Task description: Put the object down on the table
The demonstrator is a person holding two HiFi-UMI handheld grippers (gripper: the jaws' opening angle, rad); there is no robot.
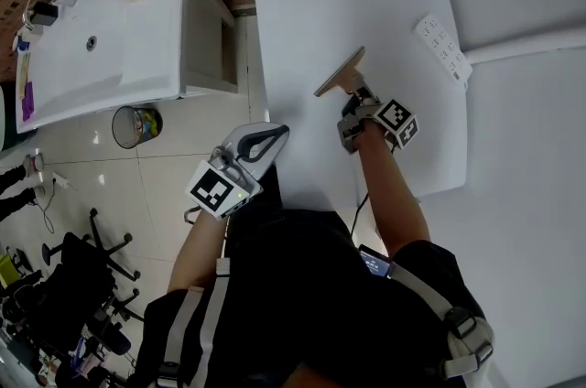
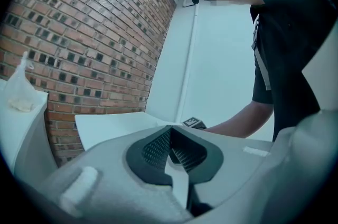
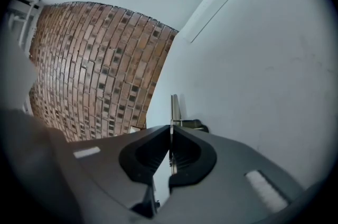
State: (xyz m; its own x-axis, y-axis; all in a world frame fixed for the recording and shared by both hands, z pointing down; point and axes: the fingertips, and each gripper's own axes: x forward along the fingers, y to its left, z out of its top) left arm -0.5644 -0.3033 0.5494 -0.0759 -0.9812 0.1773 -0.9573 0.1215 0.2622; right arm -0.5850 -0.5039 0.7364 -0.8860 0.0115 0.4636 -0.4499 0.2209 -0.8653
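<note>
1. Object (image 1: 341, 73), a thin flat tool, is pinched between the right gripper (image 3: 171, 133) fingers over the middle of the desk (image 1: 302, 2). Can't tell if its far edge touches.
2. Judged not done: lowering and release are left.
3. Left gripper (image 2: 170, 130) fingers are pressed together on nothing, at the desk's left edge.
4. No writing is readable, only square markers. Nothing is legible on the power strip (image 1: 444, 48) by the right edge.

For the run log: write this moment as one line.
right tool: shut on scraper | scraper: over table, not yet released | left tool: shut, empty, near table edge
</note>
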